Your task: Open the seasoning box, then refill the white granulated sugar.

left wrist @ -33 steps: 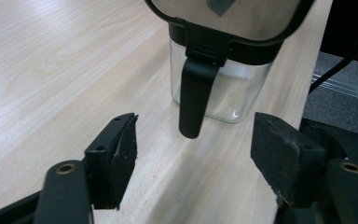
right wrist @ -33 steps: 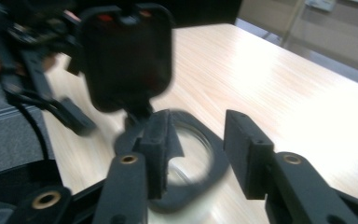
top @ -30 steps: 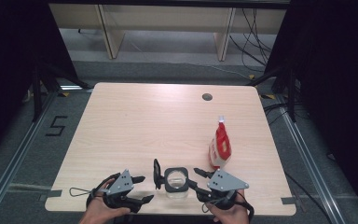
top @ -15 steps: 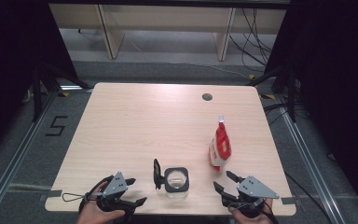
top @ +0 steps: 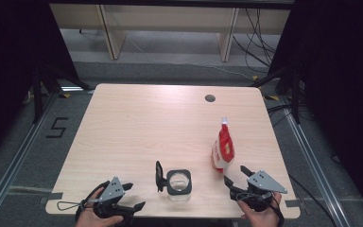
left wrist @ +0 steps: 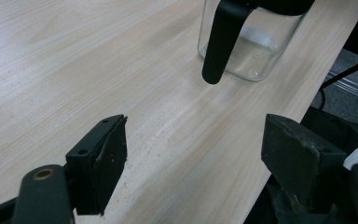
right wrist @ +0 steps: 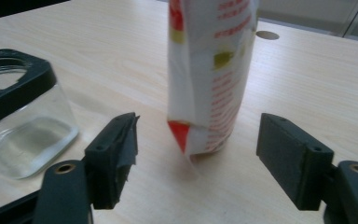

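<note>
In the high view, the left claw (top: 131,197) sits at the lower left of the frame, near the front edge of the tabletop (top: 137,127), with a hand (top: 94,218) behind it. Its jaws stand wide apart with nothing between them; they have just been opening. In the left gripper view the jaws frame bare wood, and the glass jar (left wrist: 251,42) stands beyond them in the upper right of the frame, its black handle (left wrist: 221,42) hanging down on the near side.

The right claw (top: 235,176) is at the lower right of the high view, a hand (top: 260,215) holding it. Its jaws have just been opening as well and stand released. In the right gripper view the red and white pouch (right wrist: 209,79) stands upright in the middle of the frame, beyond the jaw tips and in line with the gap between them, touching neither. The jar shows at the left edge of that view, with its black collar on top.

From above, the jar (top: 178,182) stands at the lower centre between the two claws, apart from both, with its handle on its left side. The pouch (top: 223,149) stands just above and left of the right claw, near the jar's right. A dark round hole (top: 210,98) sits in the tabletop toward the upper right.
</note>
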The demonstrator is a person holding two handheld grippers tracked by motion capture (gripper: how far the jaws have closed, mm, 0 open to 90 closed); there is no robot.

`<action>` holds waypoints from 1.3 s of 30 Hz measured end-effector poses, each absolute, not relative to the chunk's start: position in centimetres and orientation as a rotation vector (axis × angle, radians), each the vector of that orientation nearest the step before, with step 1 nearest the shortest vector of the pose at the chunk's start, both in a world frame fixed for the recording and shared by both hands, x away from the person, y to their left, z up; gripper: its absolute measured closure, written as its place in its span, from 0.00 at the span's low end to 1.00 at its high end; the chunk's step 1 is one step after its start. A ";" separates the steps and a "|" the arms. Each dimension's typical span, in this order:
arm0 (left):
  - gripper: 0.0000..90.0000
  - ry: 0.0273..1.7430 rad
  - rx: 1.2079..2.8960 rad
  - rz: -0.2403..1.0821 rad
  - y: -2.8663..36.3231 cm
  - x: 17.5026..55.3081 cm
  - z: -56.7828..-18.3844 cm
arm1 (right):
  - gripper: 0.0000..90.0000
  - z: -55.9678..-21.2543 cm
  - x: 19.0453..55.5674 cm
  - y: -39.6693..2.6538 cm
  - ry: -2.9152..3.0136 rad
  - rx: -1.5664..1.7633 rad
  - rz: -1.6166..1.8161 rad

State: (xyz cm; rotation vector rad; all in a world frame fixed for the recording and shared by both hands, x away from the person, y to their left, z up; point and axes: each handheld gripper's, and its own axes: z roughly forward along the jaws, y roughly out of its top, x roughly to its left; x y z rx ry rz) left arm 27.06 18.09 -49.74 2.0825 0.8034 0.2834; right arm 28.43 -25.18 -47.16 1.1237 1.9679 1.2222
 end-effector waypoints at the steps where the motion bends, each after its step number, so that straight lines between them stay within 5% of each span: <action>1: 0.24 0.803 2.077 0.303 18.1 27.0 -49.9 | 0.34 -47.4 28.8 -25.2 1.978 1.123 1.231; 13: 0.24 0.800 2.104 0.283 17.9 27.0 -50.5 | 0.18 -47.9 30.6 -24.2 1.997 1.104 1.259; 22: 0.24 0.772 2.110 0.296 17.7 27.1 -50.6 | 0.17 -48.2 31.7 -23.7 1.976 1.108 1.276; 34: 0.25 0.804 2.069 0.292 17.6 26.9 -50.5 | 0.22 -48.2 33.5 -22.8 1.925 1.097 1.293; 39: 0.25 0.748 2.111 0.317 17.6 27.0 -50.5 | 0.36 -48.0 34.1 -22.9 1.905 1.099 1.278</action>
